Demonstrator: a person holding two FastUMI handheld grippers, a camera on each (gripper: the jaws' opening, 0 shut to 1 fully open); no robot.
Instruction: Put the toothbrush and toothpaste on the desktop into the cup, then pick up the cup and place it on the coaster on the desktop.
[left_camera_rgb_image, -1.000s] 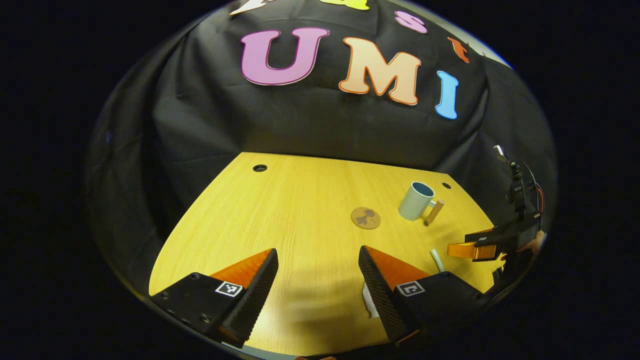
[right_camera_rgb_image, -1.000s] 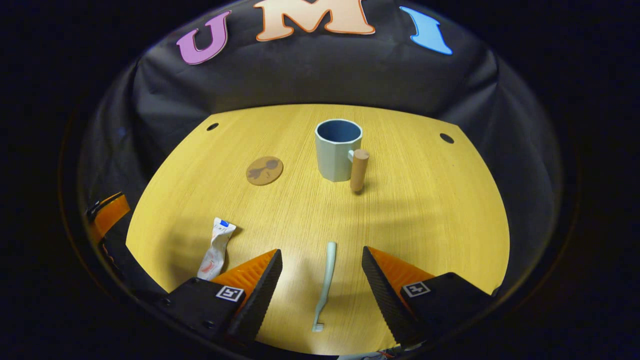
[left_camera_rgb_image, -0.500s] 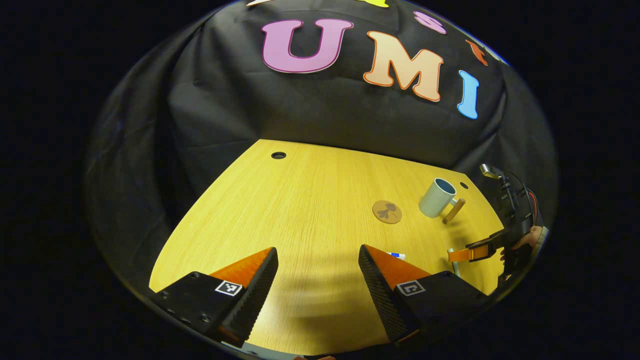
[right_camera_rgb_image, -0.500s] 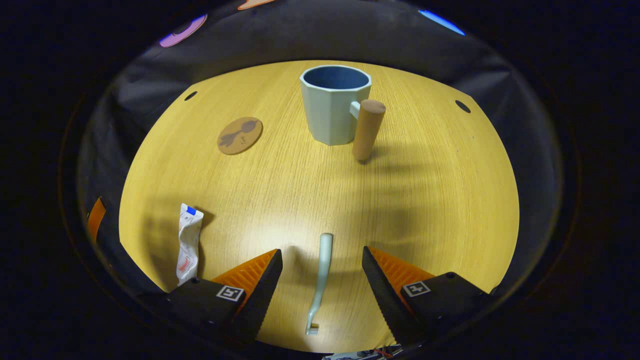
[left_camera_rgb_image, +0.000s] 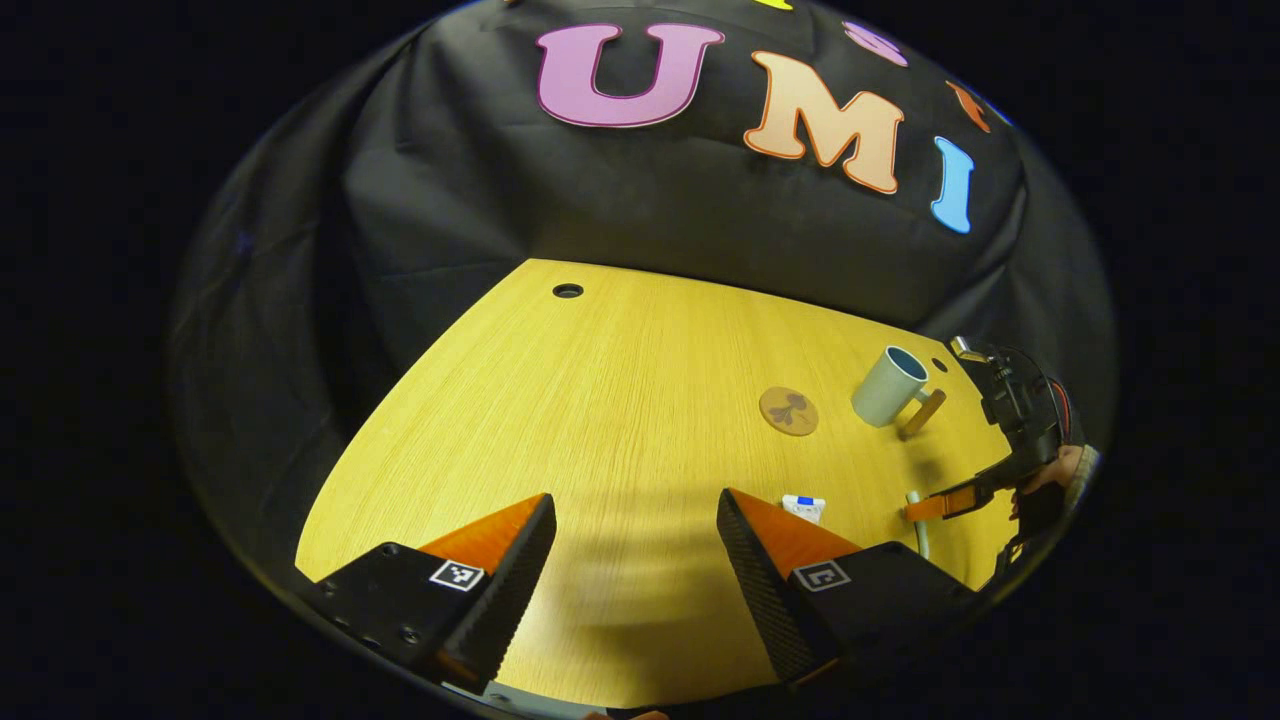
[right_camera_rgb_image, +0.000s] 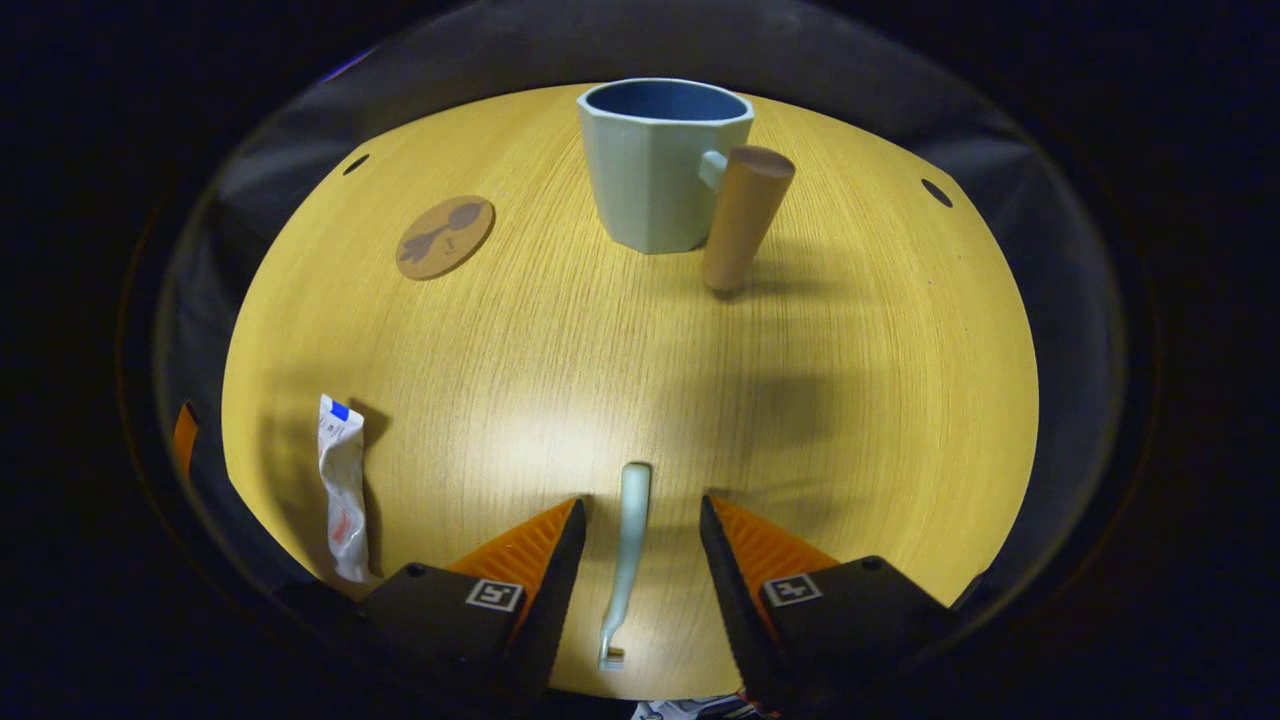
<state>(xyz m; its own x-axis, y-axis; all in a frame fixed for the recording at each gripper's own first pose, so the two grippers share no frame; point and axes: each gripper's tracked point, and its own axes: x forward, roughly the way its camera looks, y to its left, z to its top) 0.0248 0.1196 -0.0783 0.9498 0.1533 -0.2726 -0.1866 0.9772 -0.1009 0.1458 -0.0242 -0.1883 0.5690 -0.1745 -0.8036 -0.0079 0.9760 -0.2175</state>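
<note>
Right gripper view: right gripper (right_camera_rgb_image: 634, 545) low over the desktop (right_camera_rgb_image: 850, 400), fingers (right_camera_rgb_image: 545, 560) straddling the toothbrush (right_camera_rgb_image: 628, 540) at 6 o'clock. A gap shows on each side of the handle, so the fingers are part-closed but not pressing; nothing is grasped. The toothbrush lies flat, handle end pointing toward 12 o'clock, bristle head at the near end. The cup (right_camera_rgb_image: 660, 160) stands upright at 12 o'clock, mouth open and empty as far as visible, its wooden handle (right_camera_rgb_image: 745, 215) at about 1 o'clock of its body. The coaster (right_camera_rgb_image: 445, 236) sits at 10 o'clock, well apart from the cup. The toothpaste (right_camera_rgb_image: 342, 485) lies flat at 8 o'clock.

Left gripper view: left gripper (left_camera_rgb_image: 635, 565) hovers with fingers spread wide, holding nothing. From here the cup (left_camera_rgb_image: 889, 385) and coaster (left_camera_rgb_image: 788, 411) sit at about 3 o'clock, and the cap end of the toothpaste (left_camera_rgb_image: 803, 505) peeks past the right finger at 4 o'clock. The other gripper (left_camera_rgb_image: 945, 500), with the hand (left_camera_rgb_image: 1045, 470) holding it, is down at the toothbrush (left_camera_rgb_image: 918, 525).

Step in hand, as judged: first pick, toothbrush. Neither item is in the cup yet.

Next move calls for: closing squarely on the thin handle, a clean lift, then tipping the brush upright to drop it into the cup's mouth without knocking the wooden handle. Risk: the slim handle may roll or slip out.
</note>
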